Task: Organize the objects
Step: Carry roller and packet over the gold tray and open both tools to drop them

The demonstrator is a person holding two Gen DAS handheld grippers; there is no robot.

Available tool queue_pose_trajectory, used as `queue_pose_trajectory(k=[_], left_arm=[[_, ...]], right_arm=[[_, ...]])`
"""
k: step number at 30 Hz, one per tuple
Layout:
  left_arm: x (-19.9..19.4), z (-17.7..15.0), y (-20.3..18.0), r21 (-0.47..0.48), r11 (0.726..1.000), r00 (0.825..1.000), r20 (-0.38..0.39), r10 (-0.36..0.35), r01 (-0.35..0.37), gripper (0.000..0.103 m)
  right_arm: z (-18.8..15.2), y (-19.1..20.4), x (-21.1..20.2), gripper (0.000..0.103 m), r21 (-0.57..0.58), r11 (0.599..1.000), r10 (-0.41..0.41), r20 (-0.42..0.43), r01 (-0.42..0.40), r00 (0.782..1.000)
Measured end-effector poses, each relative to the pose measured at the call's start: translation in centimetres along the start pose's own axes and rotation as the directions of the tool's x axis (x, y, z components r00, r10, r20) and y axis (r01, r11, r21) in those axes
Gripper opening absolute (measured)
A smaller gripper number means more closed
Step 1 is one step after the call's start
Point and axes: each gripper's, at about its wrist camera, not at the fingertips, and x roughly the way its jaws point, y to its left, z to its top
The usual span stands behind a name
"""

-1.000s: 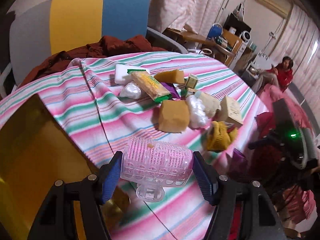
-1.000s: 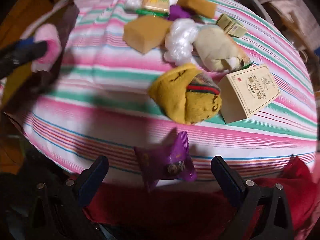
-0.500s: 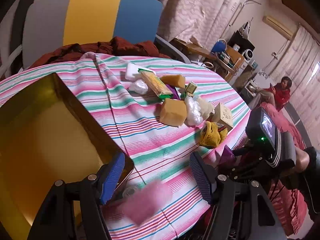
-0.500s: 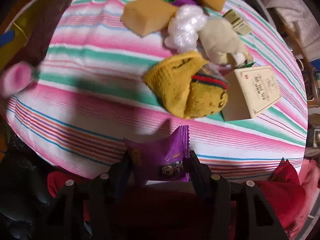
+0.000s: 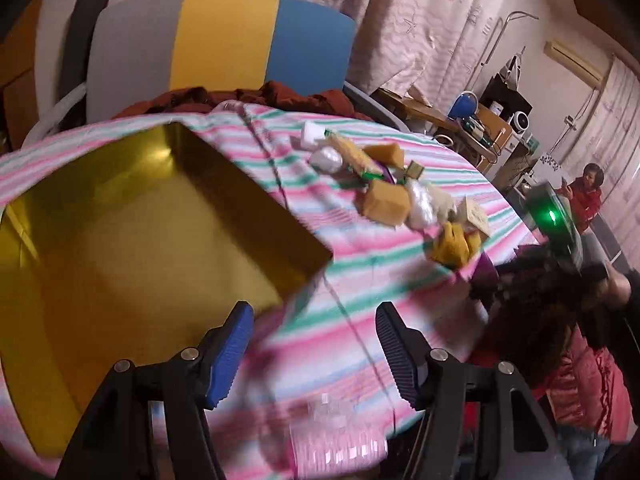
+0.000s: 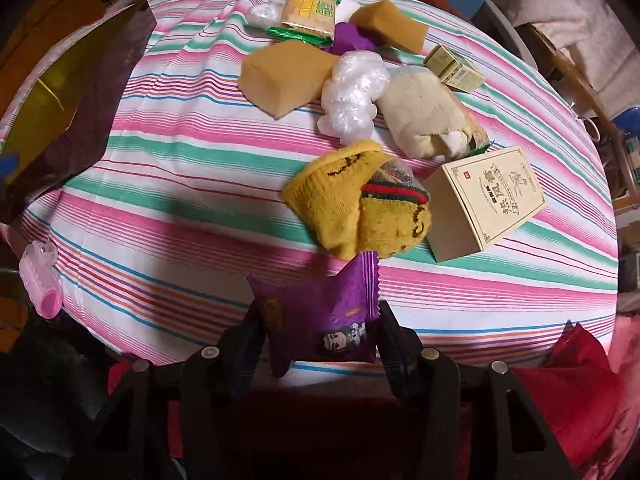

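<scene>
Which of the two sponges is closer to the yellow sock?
The larger sponge, left of the white plastic wad. The smaller sponge lies farther back, beyond the purple wrapper, well away from the yellow sock.

Your left wrist camera looks forward from low at the near edge of the striped tablecloth (image 5: 360, 264), facing the gold tray (image 5: 132, 248) and the chair (image 5: 224, 40) beyond. Your right wrist camera looks down closer, probably from the adjacent side. Both views share the tray, the yellow sock (image 6: 352, 204) and the pink roller (image 6: 42, 284), blurred in the left view.
</scene>
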Motion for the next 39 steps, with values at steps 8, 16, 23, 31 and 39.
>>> queue_pose_trajectory(k=[8,16,23,31,39], left_arm=[[-1.5,-3.4,-2.8,0.244,0.969,0.986,-0.149,0.072,-0.033,0.088],[2.9,-4.3,-3.2,0.284,0.959,0.961,-0.26,0.099,-0.022,0.069],[0.9,-3.4,-2.5,0.246,0.969,0.983,-0.177,0.039,0.006,0.069],[-4.8,0.2,-0.5,0.132,0.99,0.998,0.053,0.043,-0.05,0.069],[-8.4,3.0,7.4,-0.157,0.93,0.923,0.148,0.356,-0.333,0.07]], right_arm=[[0.7,0.0,0.6,0.054,-0.006,1.0,0.025,-0.001,-0.025,1.0],[-0.3,0.8,1.5,0.054,0.019,0.999,0.042,0.026,-0.043,0.999],[-0.3,0.3,0.9,0.054,0.015,0.997,0.07,0.069,-0.071,0.995],[-0.3,4.4,-5.8,0.054,-0.011,0.987,0.159,0.242,-0.161,0.957],[6.0,16.4,-9.0,0.055,-0.239,0.926,0.365,0.354,-0.293,0.861]])
